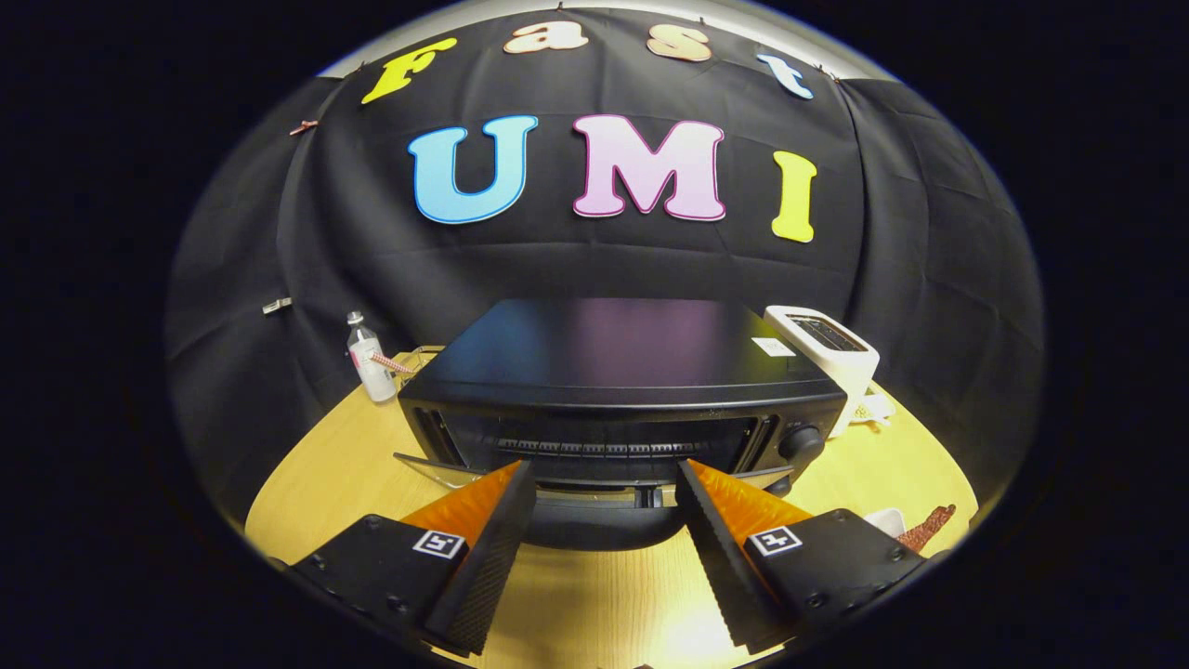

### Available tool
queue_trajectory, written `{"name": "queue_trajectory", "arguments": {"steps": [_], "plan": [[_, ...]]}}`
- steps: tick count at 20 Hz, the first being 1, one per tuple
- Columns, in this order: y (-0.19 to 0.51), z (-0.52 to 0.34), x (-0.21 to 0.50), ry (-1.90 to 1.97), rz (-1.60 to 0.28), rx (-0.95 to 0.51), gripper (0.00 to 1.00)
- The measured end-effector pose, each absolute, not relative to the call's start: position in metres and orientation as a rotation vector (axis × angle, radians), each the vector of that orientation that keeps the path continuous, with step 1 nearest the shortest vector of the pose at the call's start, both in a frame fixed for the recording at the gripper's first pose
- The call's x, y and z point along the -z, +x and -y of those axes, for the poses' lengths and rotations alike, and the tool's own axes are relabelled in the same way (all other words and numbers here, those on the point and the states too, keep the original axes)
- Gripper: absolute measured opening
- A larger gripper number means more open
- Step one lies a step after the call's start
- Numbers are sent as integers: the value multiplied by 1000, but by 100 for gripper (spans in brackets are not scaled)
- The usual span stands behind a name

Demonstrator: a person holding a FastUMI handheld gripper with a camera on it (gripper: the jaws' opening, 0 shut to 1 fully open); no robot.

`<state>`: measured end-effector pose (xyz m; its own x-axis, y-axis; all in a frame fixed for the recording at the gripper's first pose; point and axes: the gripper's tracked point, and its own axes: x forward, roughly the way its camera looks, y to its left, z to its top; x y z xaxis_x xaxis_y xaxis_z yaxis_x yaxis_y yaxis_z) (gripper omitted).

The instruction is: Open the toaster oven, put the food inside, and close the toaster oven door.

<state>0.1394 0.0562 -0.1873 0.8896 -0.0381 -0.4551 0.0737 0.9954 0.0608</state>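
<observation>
A round light wooden table (576, 595) is seen bearing a black toaster oven (618, 390), a clear plastic bottle (370, 360) at ten o'clock and a white slot toaster (827, 348) at two o'clock.

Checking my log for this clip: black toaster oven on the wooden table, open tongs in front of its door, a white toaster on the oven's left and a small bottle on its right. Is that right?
One slip: the sides are swapped. In the gripper view the white toaster stands right of the toaster oven, and the small bottle is on its left. The tongs are open before the door, on the wooden table.
</observation>
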Motion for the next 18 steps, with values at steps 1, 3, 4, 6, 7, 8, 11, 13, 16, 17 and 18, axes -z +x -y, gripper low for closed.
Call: {"name": "queue_trajectory", "arguments": {"steps": [1, 3, 4, 6, 7, 8, 11, 13, 16, 17, 18], "plan": [[136, -57, 189, 77, -474, 56, 95], [130, -58, 192, 72, -481, 54, 95], [125, -58, 193, 68, -486, 53, 95], [114, -59, 200, 62, -500, 51, 95], [109, -61, 203, 57, -513, 49, 95], [104, -61, 206, 53, -524, 48, 95], [91, -64, 215, 49, -542, 42, 96], [83, -66, 224, 43, -566, 44, 96], [66, -70, 245, 37, -626, 42, 98], [60, -71, 254, 36, -655, 41, 99], [55, -72, 263, 43, -681, 36, 99]]}}
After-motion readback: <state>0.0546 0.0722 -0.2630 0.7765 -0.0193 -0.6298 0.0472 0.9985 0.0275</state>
